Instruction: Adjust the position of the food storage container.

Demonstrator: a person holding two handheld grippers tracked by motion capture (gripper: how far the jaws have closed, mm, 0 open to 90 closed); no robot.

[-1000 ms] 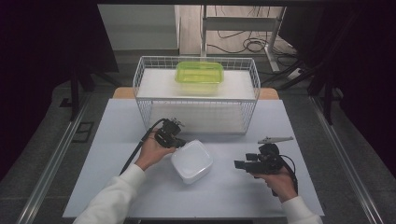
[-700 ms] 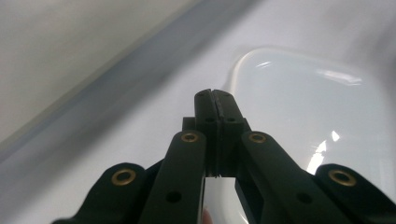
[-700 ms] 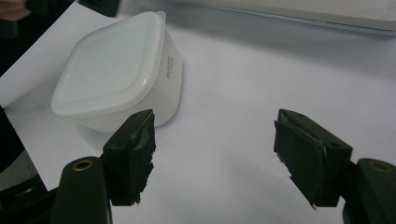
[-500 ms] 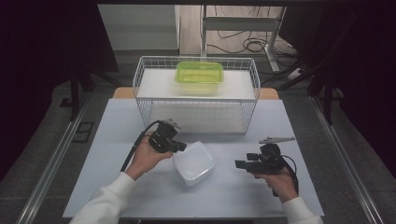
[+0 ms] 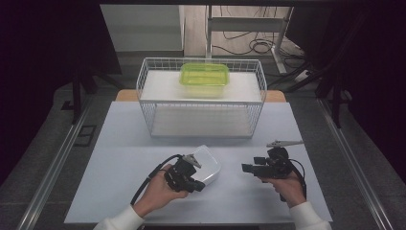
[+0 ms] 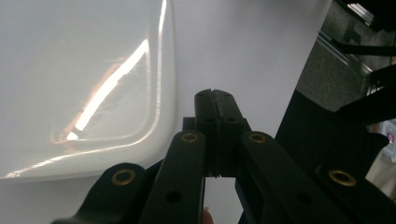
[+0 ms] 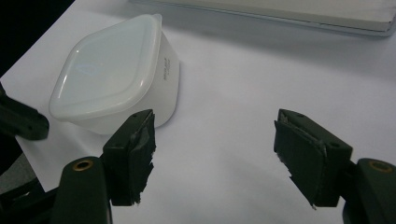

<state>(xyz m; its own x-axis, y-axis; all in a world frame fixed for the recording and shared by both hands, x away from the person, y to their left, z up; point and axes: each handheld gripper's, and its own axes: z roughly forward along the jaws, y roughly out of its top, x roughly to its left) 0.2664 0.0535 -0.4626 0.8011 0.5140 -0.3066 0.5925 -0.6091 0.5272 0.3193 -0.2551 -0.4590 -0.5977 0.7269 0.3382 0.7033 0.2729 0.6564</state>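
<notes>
White plastic, a lidded container sits on the pale table near its front edge, just left of centre. From the high view its long axis runs diagonally, from about 7 o'clock to 1 o'clock, with one corner pointing toward the wire basket behind it.

The left gripper is held in the person's left hand at the container's 7 o'clock side, touching or just beside it; the high view cannot settle which. The left gripper view shows what the high view hides: its two black jaws are pressed together with nothing between them, and the container's glossy lid lies at their 10 o'clock, just beside the tips.

The right gripper is at the container's 3 o'clock, well apart from it, held in the right hand and aimed left toward it. The right gripper view shows its jaws spread wide over bare table, with the container at their 10 o'clock, lid on and small print on its side wall.

At 12 o'clock on the table, the wire basket has a white shelf with a yellow-green lidded box resting on it.
</notes>
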